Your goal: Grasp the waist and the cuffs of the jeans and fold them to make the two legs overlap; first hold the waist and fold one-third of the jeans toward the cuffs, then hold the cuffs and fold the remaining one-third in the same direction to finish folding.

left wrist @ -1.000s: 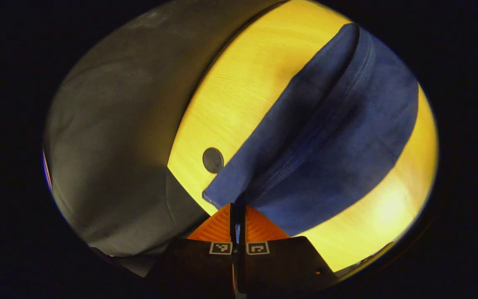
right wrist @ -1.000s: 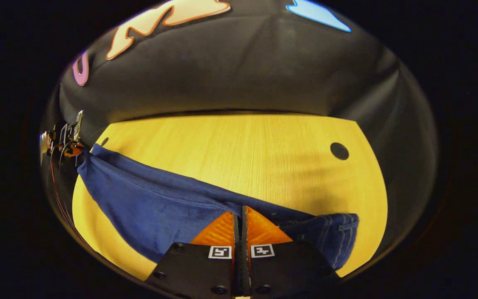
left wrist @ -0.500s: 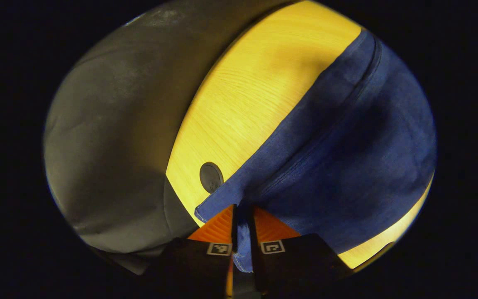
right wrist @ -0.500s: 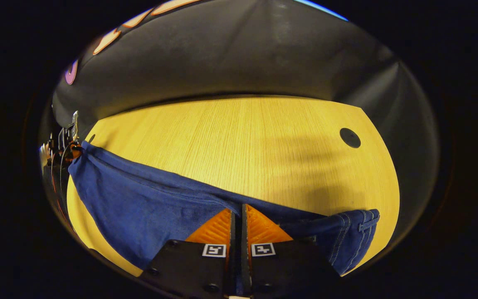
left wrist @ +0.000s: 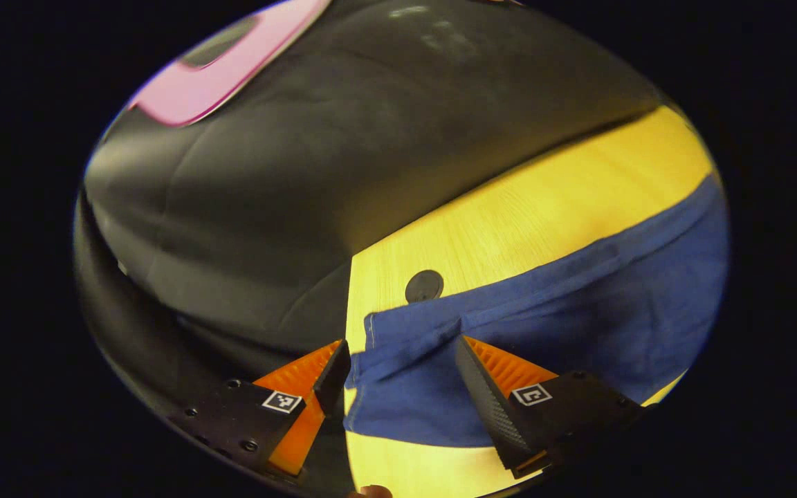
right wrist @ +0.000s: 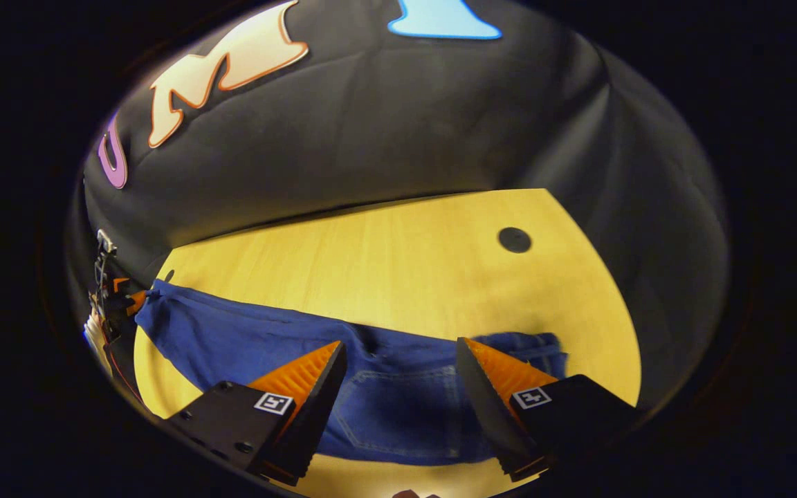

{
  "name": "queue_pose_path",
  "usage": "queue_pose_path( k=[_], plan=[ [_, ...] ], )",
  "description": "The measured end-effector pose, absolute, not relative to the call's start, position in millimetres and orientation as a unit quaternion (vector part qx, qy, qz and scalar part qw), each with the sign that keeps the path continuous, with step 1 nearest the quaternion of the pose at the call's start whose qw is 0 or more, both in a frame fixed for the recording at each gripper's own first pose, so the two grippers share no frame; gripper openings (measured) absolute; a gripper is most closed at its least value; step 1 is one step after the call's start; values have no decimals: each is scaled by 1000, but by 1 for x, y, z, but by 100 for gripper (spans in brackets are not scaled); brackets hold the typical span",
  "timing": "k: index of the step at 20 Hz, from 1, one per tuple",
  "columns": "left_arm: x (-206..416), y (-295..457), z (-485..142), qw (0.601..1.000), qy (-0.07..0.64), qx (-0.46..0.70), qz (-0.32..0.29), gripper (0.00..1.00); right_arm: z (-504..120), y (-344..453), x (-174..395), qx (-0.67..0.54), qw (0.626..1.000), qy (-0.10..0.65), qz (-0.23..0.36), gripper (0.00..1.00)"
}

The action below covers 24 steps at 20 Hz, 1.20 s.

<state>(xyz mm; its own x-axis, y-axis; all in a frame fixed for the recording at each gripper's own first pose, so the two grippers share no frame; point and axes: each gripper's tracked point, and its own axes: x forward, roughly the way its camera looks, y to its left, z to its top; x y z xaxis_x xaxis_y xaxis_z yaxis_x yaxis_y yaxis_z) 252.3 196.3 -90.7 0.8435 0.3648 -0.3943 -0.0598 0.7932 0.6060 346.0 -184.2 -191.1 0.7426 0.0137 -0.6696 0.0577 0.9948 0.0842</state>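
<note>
Just a yellow wood table (right wrist: 398, 263) with a black round cap (right wrist: 514, 239) set in its top near the far corner, black cloth wall (right wrist: 371, 131) right behind the table.

A yellow wood-grain table (right wrist: 398, 263) carries the dark blue denim jeans (right wrist: 398, 408), spread flat along its near edge from about 9 o'clock to 4 o'clock in the right gripper view; a small round black cap (right wrist: 514, 239) sits at 2 o'clock, apart from the denim

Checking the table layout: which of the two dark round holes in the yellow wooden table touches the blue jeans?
The hole by the left gripper: the blue jeans meet its rim. The other hole lies on bare yellow wooden table.
</note>
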Motion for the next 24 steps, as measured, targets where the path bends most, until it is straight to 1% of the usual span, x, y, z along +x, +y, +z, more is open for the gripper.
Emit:
queue_pose_path(
  k=[1, 2, 3, 4, 5, 6, 7, 9, 10, 12, 13, 14, 15, 16, 18, 19, 20, 22, 24],
  plan=[
    [244, 201, -93, 918, 252, 282, 124, 94, -192, -200, 335, 49, 931, 360, -26, 99],
    [236, 208, -102, 920, 252, 272, 127, 95, -193, -214, 323, 51, 929, 365, -38, 94],
    [226, 216, -106, 919, 254, 271, 131, 95, -197, -229, 309, 54, 926, 371, -49, 99],
    [213, 220, -107, 917, 256, 272, 138, 95, -200, -244, 297, 55, 923, 375, -62, 95],
    [204, 227, -106, 917, 256, 268, 145, 95, -206, -257, 286, 58, 921, 378, -75, 99],
    [195, 232, -102, 920, 256, 258, 148, 95, -212, -268, 276, 65, 918, 382, -86, 99],
    [185, 231, -106, 923, 256, 245, 152, 95, -218, -277, 270, 79, 914, 386, -92, 95],
    [164, 228, -112, 931, 245, 217, 163, 95, -236, -287, 259, 104, 907, 396, -98, 95],
    [156, 226, -111, 934, 242, 203, 167, 95, -244, -294, 254, 108, 904, 402, -101, 99],
    [143, 226, -114, 939, 238, 177, 174, 95, -257, -300, 250, 118, 898, 412, -99, 99],
    [143, 228, -115, 941, 235, 167, 178, 95, -263, -300, 249, 128, 895, 416, -94, 99],
    [145, 232, -120, 942, 233, 161, 181, 95, -269, -299, 249, 133, 893, 420, -91, 95],
    [149, 236, -123, 942, 231, 157, 185, 95, -276, -299, 249, 136, 891, 425, -90, 95],
    [148, 236, -123, 941, 233, 154, 189, 95, -282, -299, 250, 138, 888, 429, -88, 99],
    [150, 232, -114, 942, 226, 148, 197, 95, -280, -300, 252, 134, 893, 422, -85, 99],
    [151, 231, -111, 944, 222, 142, 200, 95, -278, -299, 248, 127, 893, 423, -83, 98],
    [152, 231, -110, 945, 218, 134, 202, 95, -280, -301, 249, 116, 897, 418, -80, 94],
    [153, 231, -107, 946, 214, 125, 209, 95, -284, -299, 251, 115, 897, 420, -78, 94],
    [154, 231, -105, 946, 215, 115, 212, 95, -280, -289, 249, 146, 890, 425, -80, 72]
  ],
)
